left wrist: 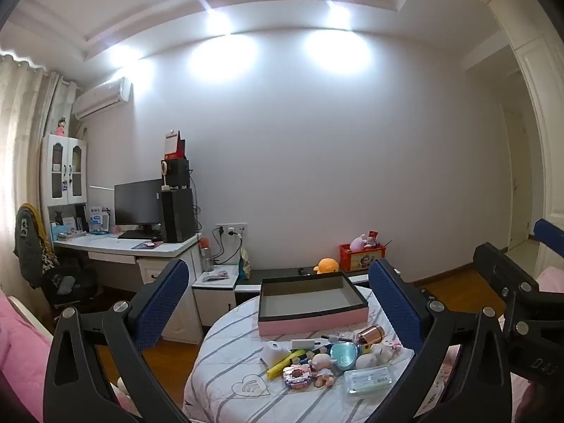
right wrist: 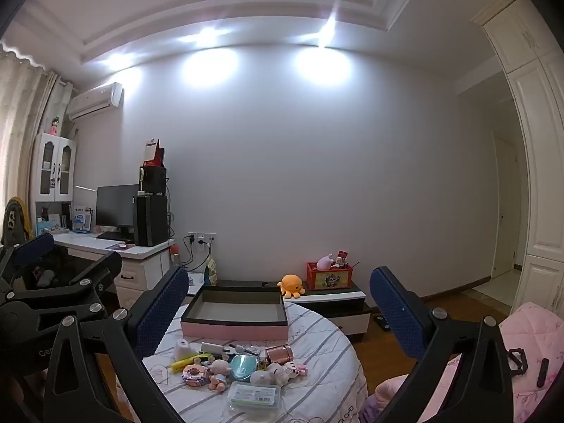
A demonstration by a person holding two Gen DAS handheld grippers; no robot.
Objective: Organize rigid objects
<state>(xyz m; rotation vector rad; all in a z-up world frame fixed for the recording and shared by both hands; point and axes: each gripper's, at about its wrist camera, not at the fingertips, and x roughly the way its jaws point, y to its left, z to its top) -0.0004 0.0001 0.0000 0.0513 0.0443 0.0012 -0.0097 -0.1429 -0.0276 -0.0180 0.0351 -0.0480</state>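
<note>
Both grippers held up above the round surface with the white grey-striped cloth (left wrist: 225, 363), nothing between the fingers. Left gripper (left wrist: 278, 303): jaws spread wide, released. Right gripper (right wrist: 278, 312): same, jaws wide apart, holding nothing. In the left wrist view the right gripper sits just off to the right; in the right wrist view the left one sits at the left edge.

Shallow rectangular tray-box, pink sides with black rim and grey floor (right wrist: 234, 329), sits at the far side of the surface, floor bare as far as visible.

Rigid items are clustered on the near side of the surface, in front of the box, mostly touching each other:
- yellow highlighter pen (right wrist: 185, 362), left of the pile
- small white cone-shaped piece (right wrist: 182, 349), just behind the highlighter
- rose-gold metallic cylinder (right wrist: 280, 353) lying on its side, right rear
- teal round-cornered case (right wrist: 243, 366), centre
- small baby-doll figurine with pale pink head (right wrist: 218, 373), left of the teal case
- white piggy figurine (right wrist: 273, 375), right of the case
- clear flat plastic box with green contents (right wrist: 254, 396), nearest the camera

Orange plush octopus (right wrist: 291, 284) on the low cabinet behind.
</note>
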